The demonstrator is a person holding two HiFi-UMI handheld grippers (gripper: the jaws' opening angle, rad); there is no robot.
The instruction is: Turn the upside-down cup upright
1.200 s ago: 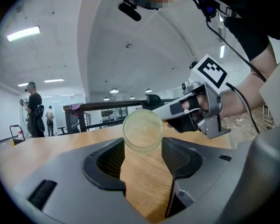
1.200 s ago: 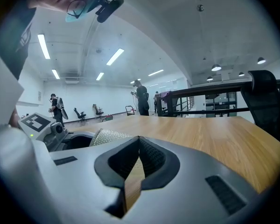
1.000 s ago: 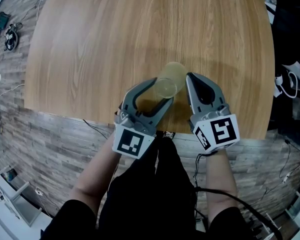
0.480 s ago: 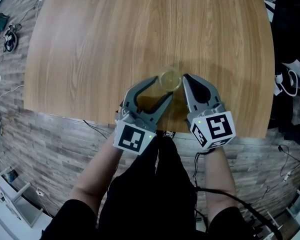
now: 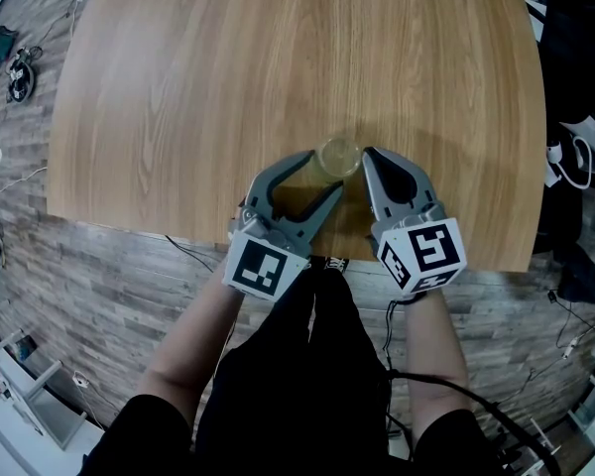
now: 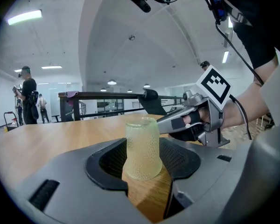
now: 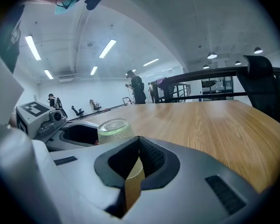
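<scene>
A yellowish, dimpled translucent cup point(image 5: 338, 156) stands on the wooden table point(image 5: 228, 77) near its front edge, wide end down and narrow end up. My left gripper point(image 5: 324, 172) is open. Its jaws have just closed a little, and the cup point(image 6: 142, 148) stands at their tips with a gap on each side. My right gripper point(image 5: 367, 155) is shut with nothing in it, its tip just right of the cup. In the right gripper view the cup point(image 7: 113, 129) rises behind the shut jaws of the right gripper point(image 7: 138, 143), with the left gripper point(image 7: 79, 133) beyond it.
The table's front edge point(image 5: 278, 248) runs just under both grippers, with wood-pattern floor below it. Cables and small gear point(image 5: 10, 58) lie on the floor at far left. People point(image 6: 28, 101) stand far off in the room, and a dark chair point(image 7: 266, 87) is at the table's right.
A second ago the cup was raised and tilted between the left gripper's jaws; now it stands on the table. Both grippers have sunk slightly. Little has changed over the last half second.
</scene>
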